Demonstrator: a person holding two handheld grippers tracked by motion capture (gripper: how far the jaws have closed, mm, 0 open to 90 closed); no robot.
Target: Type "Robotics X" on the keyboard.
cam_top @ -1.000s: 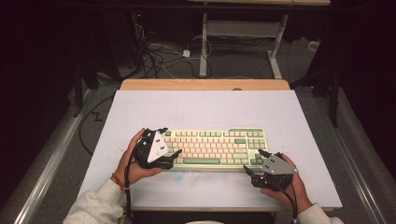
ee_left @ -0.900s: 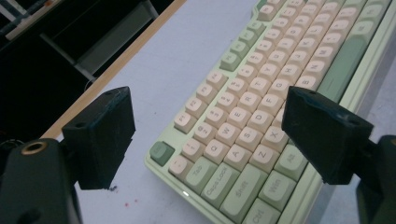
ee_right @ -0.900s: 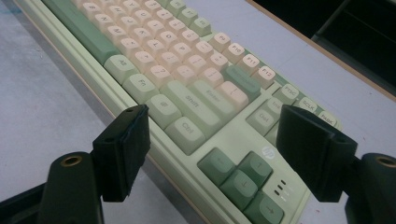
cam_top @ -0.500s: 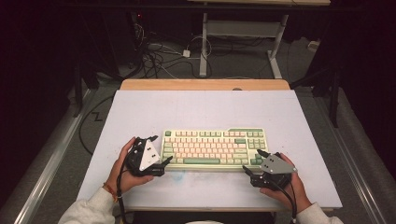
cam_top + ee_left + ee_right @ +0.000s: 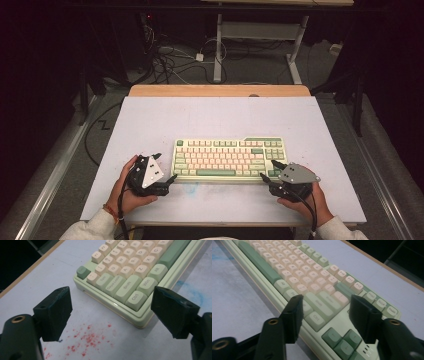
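The keyboard (image 5: 229, 159), cream keys with green modifiers, lies flat and square just below the middle of the white surface (image 5: 150, 120), long edge facing the person. At its 8 o'clock corner the left gripper (image 5: 167, 169) sits low on the surface, jaws spread wide; in the left gripper view the keyboard's near left corner lies between them, with neither jaw touching the case. At the 4 o'clock corner the right gripper (image 5: 267, 170) stands with jaws partly spread, having just been closing; in the right gripper view they straddle the corner by the arrow keys (image 5: 342, 340), with nothing visibly pinched. Red specks (image 5: 86, 338) mark the surface beneath the left gripper, and a faint blue smear (image 5: 192, 291) lies along the keyboard's front edge. Judgement: the step in hand is a two-handed grasp of the keyboard by its near corners, not yet secured. The next move calls for advancing the left jaws onto the corner and closing both sides evenly before any lift or slide.
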